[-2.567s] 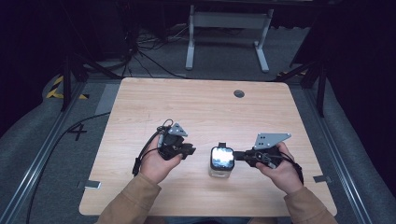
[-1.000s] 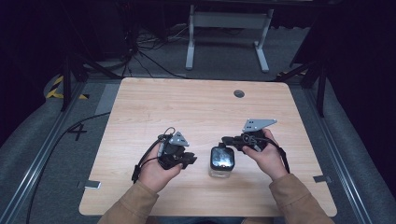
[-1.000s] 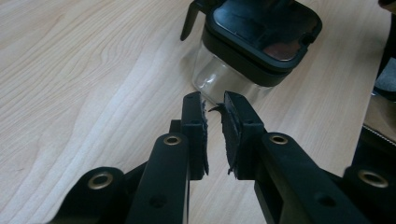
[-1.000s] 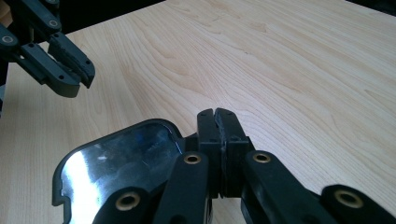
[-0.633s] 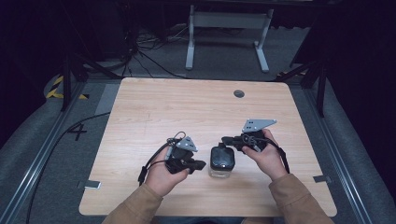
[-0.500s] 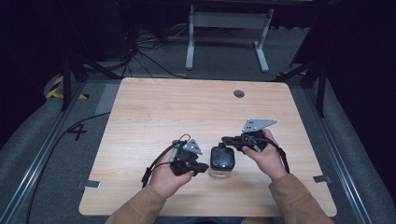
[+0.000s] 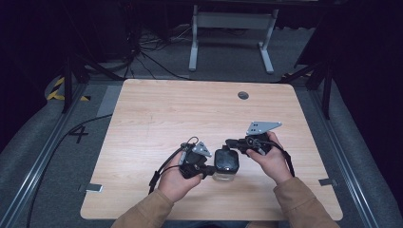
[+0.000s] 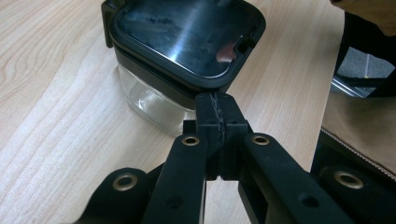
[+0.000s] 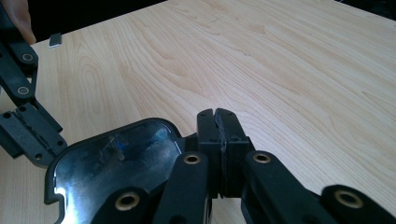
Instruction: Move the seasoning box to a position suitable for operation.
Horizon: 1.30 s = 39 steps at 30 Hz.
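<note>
container: clear box with dark lid (image 7: pixel 225 164) sitting on wooden table (image 7: pixel 190 109) near front edge, between both grippers | left gripper (image 8: pixel 218 116): jaws having just closed, pressed together, tips touching lid rim | right gripper (image 9: pixel 218 126): jaws pressed together, resting at lid's opposite edge

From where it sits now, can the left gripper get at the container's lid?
Probably yes. The left gripper, jaws pressed together, sits right against the lid rim of the clear container, nothing between. The right gripper, also shut, works the opposite edge.
</note>
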### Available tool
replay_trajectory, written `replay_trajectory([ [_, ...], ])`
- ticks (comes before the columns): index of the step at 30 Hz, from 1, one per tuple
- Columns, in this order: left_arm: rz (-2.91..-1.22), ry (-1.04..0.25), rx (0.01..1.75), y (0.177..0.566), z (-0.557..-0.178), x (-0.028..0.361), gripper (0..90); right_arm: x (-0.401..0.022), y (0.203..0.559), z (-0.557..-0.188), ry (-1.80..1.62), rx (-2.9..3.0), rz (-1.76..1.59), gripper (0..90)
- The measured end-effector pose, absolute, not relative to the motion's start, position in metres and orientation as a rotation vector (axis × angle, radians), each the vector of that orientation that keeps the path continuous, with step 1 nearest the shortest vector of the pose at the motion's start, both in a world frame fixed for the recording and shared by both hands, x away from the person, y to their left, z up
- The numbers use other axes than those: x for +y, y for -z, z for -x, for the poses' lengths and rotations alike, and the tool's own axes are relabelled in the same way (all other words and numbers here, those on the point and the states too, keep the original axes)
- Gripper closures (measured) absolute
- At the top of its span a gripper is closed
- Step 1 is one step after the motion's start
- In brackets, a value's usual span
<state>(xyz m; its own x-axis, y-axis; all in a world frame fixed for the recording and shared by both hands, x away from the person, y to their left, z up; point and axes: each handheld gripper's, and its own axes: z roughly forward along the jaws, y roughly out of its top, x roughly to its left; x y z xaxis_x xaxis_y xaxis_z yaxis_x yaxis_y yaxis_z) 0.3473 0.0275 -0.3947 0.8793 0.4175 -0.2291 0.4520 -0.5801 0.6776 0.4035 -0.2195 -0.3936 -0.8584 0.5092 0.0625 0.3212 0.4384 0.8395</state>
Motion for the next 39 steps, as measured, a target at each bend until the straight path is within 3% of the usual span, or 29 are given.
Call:
replay_trajectory([
  [19,-2.146,-0.021,0.631,0.384,-0.352,0.028,88.4,-0.227,0.384,-0.397,-1.424,2.457,-0.715,89.0],
  [28,-2.114,-0.028,0.648,0.381,-0.356,0.03,88.1,-0.26,0.353,-0.344,-1.355,2.588,-0.581,89.9],
  [39,-2.156,-0.009,0.625,0.386,-0.357,0.024,87.6,-0.231,0.373,-0.339,-1.298,2.64,-0.513,90.0],
])
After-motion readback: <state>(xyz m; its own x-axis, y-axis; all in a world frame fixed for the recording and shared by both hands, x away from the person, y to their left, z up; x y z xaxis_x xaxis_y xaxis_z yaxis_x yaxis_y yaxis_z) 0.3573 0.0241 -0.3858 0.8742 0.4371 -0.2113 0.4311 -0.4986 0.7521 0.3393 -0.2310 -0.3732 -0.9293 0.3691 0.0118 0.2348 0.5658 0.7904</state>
